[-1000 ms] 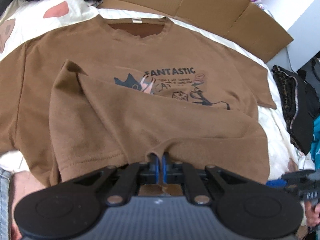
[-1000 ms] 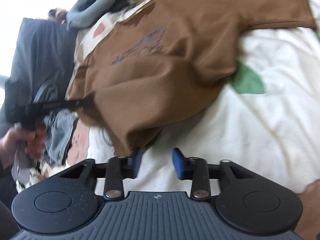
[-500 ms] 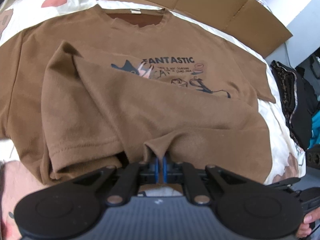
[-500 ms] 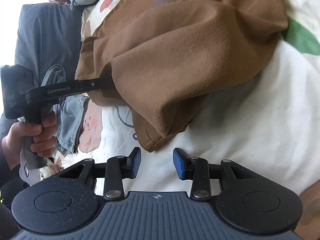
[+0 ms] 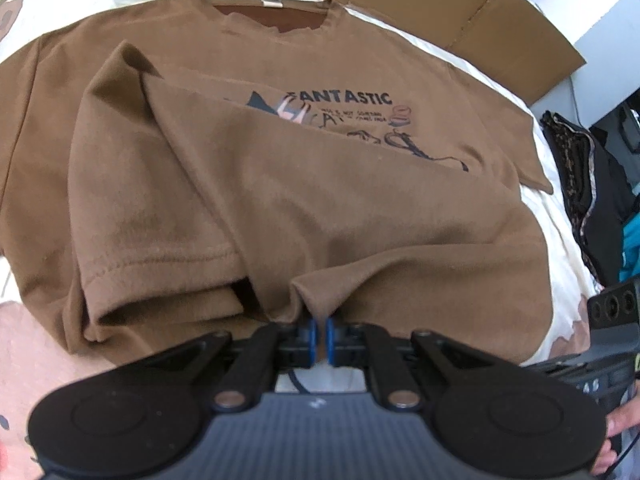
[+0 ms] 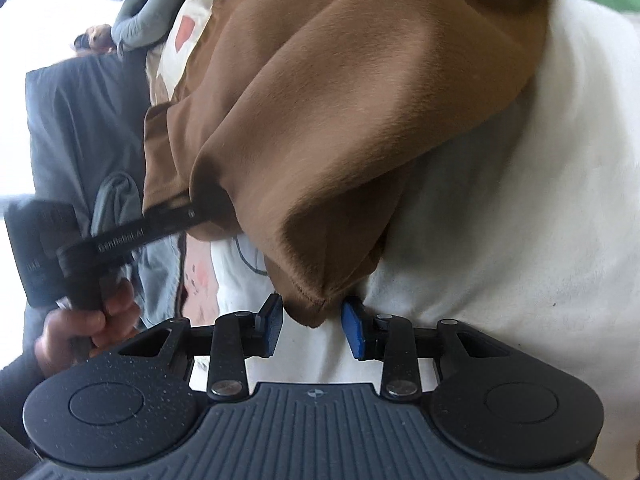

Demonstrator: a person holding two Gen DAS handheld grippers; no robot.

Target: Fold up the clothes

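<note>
Brown T-shirt [image 5: 280,184] (printed "FANTASTIC") has its hem pinched by the closed left tongs [image 5: 319,334]; right tongs [image 6: 312,326] gape around its 6 o'clock corner.

Left gripper [image 5: 319,334] apparently pinches the brown T-shirt's [image 5: 280,184] folded hem.

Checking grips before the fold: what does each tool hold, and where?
Left tool pinches the brown T-shirt at its hem. Right tool is open, holding nothing.
</note>
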